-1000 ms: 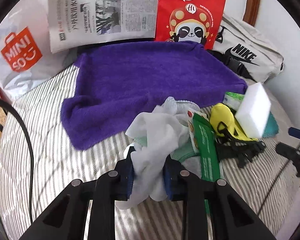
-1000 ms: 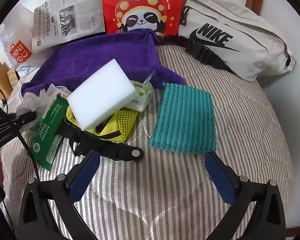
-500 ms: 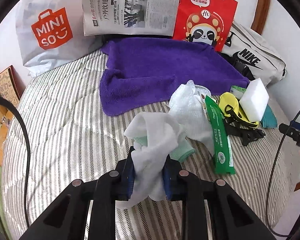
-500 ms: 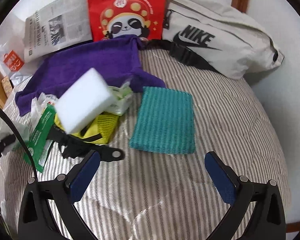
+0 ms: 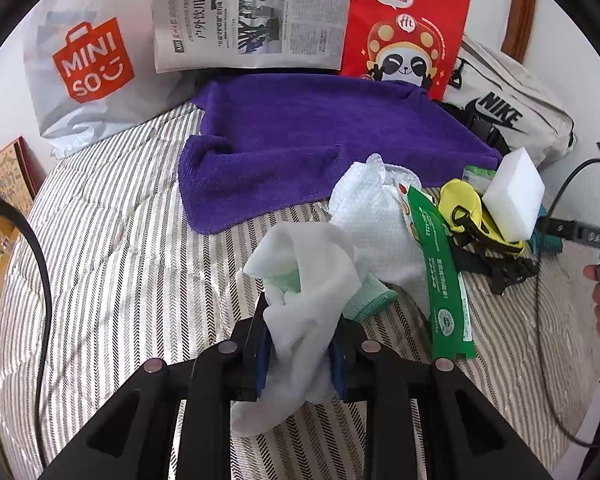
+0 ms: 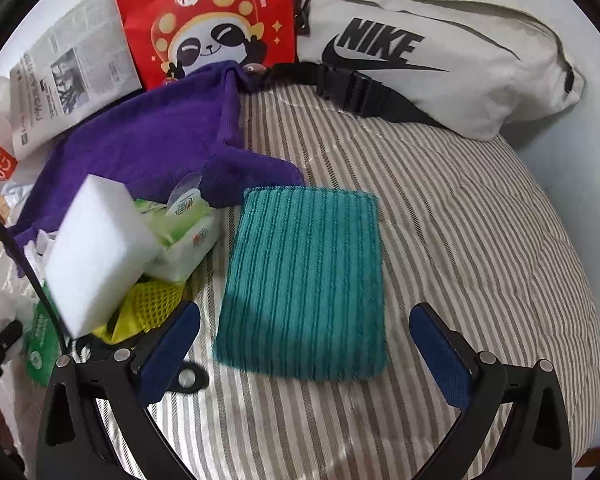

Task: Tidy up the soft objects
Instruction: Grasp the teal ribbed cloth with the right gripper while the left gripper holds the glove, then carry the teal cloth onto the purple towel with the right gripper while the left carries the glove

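Left wrist view: we hold the white sock [image 5: 304, 300] in the left gripper [image 5: 300, 354], pads pressed on its bunched middle, jaws narrow around the fabric.
Sock's place: lifted over the striped bed [image 5: 120, 260], nearer us than the purple towel [image 5: 300, 152] and just beside the white cloth [image 5: 374, 216] on the towel's near edge.
Sock's handling: we judge it light, limp and compressible; it hangs in folds both ways from the pads, with a mint-green cuff [image 5: 370, 300] showing, so a mid-body pinch holds it but the loose ends will drag.
Teal cloth: in the right wrist view the teal ribbed cloth [image 6: 304, 280] lies flat on the bed beside the towel's right corner; thin and floppy, we judge, best pinched at an edge or bunched up.
Right gripper: the right gripper [image 6: 304, 356] stands wide open and empty, its fingers straddling the cloth's near edge.
Hand poses: both grippers tilt steeply down toward the bed, the right one above the cloth, not touching as far as we can tell.
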Action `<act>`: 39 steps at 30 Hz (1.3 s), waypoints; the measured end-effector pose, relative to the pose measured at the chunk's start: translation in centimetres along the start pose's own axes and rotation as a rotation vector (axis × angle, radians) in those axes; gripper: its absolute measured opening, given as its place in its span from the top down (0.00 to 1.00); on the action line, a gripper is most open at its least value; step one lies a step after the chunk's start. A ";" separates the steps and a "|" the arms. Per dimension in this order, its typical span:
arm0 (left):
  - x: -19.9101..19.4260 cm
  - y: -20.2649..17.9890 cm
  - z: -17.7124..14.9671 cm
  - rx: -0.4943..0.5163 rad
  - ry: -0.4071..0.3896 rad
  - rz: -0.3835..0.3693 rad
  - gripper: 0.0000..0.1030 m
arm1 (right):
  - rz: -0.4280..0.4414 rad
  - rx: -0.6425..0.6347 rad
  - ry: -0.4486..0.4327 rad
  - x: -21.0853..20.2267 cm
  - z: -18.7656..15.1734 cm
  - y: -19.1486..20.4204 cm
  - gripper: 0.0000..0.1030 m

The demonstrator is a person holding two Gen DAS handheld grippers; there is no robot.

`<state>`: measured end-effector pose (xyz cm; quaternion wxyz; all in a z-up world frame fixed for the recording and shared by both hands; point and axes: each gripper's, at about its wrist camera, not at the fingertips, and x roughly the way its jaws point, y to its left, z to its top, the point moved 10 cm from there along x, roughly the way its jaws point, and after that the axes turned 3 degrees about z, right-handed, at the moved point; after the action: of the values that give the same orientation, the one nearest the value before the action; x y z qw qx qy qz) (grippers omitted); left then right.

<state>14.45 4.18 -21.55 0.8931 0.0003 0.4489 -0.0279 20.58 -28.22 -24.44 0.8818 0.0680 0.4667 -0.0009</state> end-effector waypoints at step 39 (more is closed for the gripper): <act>-4.7 1.4 1.2 -0.089 -0.045 -0.055 0.79 | 0.015 -0.103 -0.180 -7.6 2.5 2.1 0.16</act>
<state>12.75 5.73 -17.11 0.9010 -0.0524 0.4295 -0.0323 18.51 -26.87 -16.51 0.9225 0.0254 0.3845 0.0235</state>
